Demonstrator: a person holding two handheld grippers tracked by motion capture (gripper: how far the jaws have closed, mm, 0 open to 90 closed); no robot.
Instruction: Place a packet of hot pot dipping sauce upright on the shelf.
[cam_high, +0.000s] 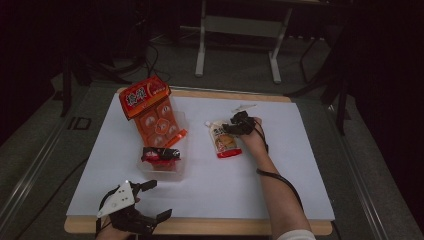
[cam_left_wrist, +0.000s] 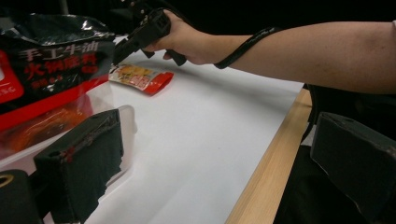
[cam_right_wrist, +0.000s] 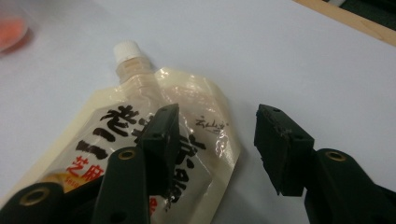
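Your right gripper (cam_high: 239, 125) hangs over the spouted sauce pouch (cam_high: 223, 139), which lies flat on the white sheet (cam_high: 210, 190) covering the table (cam_high: 200, 226), right of the middle. In the right gripper view the jaws stand about half open with nothing pinched between them: one jaw sits above the printed face of the pouch (cam_right_wrist: 140, 154), the other over bare sheet just beside the pouch's edge, so that the edge lies under the gap. Whether the first jaw touches the pouch I cannot tell. The pouch's white cap (cam_right_wrist: 127, 49) points away from your jaws.

Your left gripper (cam_high: 145, 202) is at the near edge of the table, well apart from the pouch. Its jaws are spread wide and empty.

Just ahead of your left gripper stands a clear plastic tray (cam_high: 179, 167) holding a black-and-red packet (cam_high: 159, 154). An orange box (cam_high: 145, 97) leans tilted at the tray's far end, with an orange card of round pieces (cam_high: 157, 125) below it. In the left gripper view, the packet (cam_left_wrist: 51, 65) is close on the left, and your right hand (cam_left_wrist: 187, 39) reaches over the pouch (cam_left_wrist: 140, 78) farther off.
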